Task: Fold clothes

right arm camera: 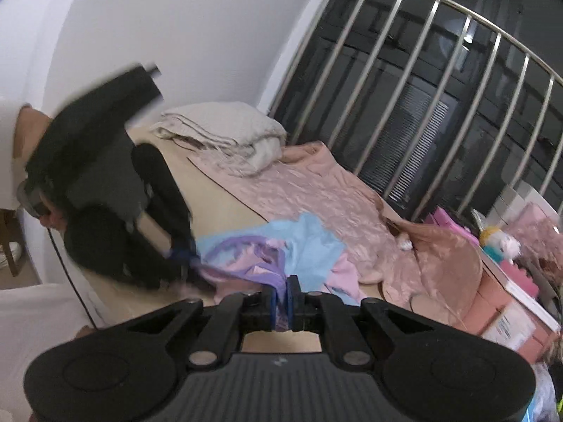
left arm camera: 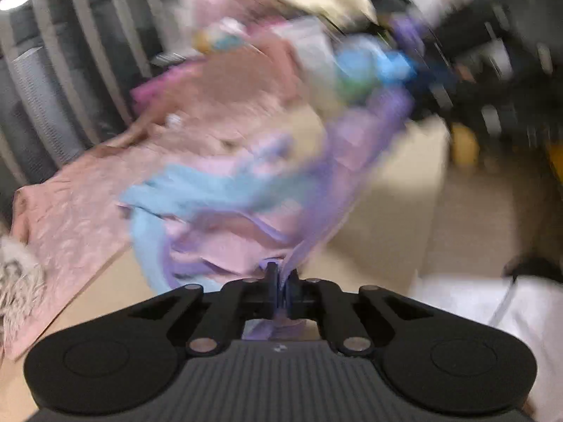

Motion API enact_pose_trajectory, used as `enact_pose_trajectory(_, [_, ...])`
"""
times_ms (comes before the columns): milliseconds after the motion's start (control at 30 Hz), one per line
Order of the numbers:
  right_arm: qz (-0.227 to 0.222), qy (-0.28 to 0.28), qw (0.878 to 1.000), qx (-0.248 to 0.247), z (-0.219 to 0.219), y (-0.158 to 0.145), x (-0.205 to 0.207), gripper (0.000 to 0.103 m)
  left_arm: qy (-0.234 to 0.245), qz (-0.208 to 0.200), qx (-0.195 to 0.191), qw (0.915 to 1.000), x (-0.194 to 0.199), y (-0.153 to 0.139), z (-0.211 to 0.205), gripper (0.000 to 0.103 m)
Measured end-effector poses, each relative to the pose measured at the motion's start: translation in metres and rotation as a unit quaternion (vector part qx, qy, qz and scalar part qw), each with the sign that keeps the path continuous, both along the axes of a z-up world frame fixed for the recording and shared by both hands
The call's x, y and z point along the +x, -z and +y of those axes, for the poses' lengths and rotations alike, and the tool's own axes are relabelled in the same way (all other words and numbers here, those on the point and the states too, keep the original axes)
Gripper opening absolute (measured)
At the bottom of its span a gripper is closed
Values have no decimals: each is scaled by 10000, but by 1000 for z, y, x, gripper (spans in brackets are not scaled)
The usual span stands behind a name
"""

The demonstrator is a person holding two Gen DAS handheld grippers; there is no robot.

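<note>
Both low, left gripper (left arm camera: 281, 277), right gripper (right arm camera: 281, 292) clamping pastel garment (right arm camera: 281, 246)

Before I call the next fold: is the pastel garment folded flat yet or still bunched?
Still bunched: the pastel garment lies crumpled on the bed, pinched by the right hand-held gripper and left hand-held gripper.

No legible txt anywhere. Small pale logo mark on the ribbed gripper body (right arm camera: 280, 361), just behind the fingers in both wrist views, is a symbol only, no letters. White label (right arm camera: 511, 323) on the pink box (right arm camera: 492, 302), right of that gripper body, carries print too small & blurred to read. Left wrist view motion-blurred, nothing readable.
</note>
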State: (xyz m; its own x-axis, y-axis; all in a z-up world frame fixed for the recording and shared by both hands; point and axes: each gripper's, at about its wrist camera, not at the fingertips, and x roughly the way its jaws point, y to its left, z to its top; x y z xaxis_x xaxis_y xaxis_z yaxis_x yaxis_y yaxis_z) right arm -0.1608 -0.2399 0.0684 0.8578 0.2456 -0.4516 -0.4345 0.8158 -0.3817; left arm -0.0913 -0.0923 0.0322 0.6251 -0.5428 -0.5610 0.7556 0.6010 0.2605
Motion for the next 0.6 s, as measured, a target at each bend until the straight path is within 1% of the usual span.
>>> enact_pose_trajectory(33, [104,133,9998,-51,-1,4,3,5,-264,-84,-303,9992,3,-6,9,3])
enact_pose_trajectory(67, [209,265,9994,-102,-2,9,6,6,-636,-230,-638,9957,4,-14,19,3])
enact_pose_trajectory(100, [313,398,9986,-153,-4,13,10,7,-1045,-449,-957,9889,1,-21,28,3])
enact_pose_trajectory(133, [475,412,9980,-113,-2,20,13,13,-1471,-789,-1165,9791,-5,-25,32,3])
enact_pose_trajectory(167, [570,377,9976,-89,2,24,14,17,-1844,-1212,-1230,9676,-14,-27,32,2])
enact_pose_trajectory(200, [516,323,9980,-161,9,27,12,19,-2093,-1548,-1276,9571,-22,-29,31,2])
enact_pose_trajectory(233, [458,269,9983,-236,17,31,11,27,-2210,-1613,-1349,9523,-28,-31,31,2])
enact_pose_trajectory(267, [400,214,9985,-311,24,35,9,37,-2272,-1501,-1432,9515,-30,-33,32,2])
enact_pose_trajectory(300, [216,121,9990,-366,32,35,5,39,-2317,-1427,-1483,9508,-32,-34,32,2])
enact_pose_trajectory(333, [27,28,9991,-421,39,35,0,39,-2343,-1429,-1451,9506,-33,-35,31,2])
enact_pose_trajectory(400, [-138,-147,9993,-325,50,32,-5,40,-2378,-1489,-1312,9508,-35,-36,29,3])
enact_pose_trajectory(467, [-144,-322,9993,-114,64,31,-7,40,-2387,-1399,-1397,9508,-35,-40,32,3])
enact_pose_trajectory(500, [-137,-356,9992,-121,70,33,-5,39,-2405,-1343,-1459,9502,-35,-43,35,3])
enact_pose_trajectory(567, [-267,-323,9988,-267,83,44,-1,36,-2470,-1330,-1506,9480,-36,-48,40,3])
enact_pose_trajectory(600, [-342,-293,9984,-341,88,48,1,33,-2497,-1339,-1508,9471,-37,-51,42,3])
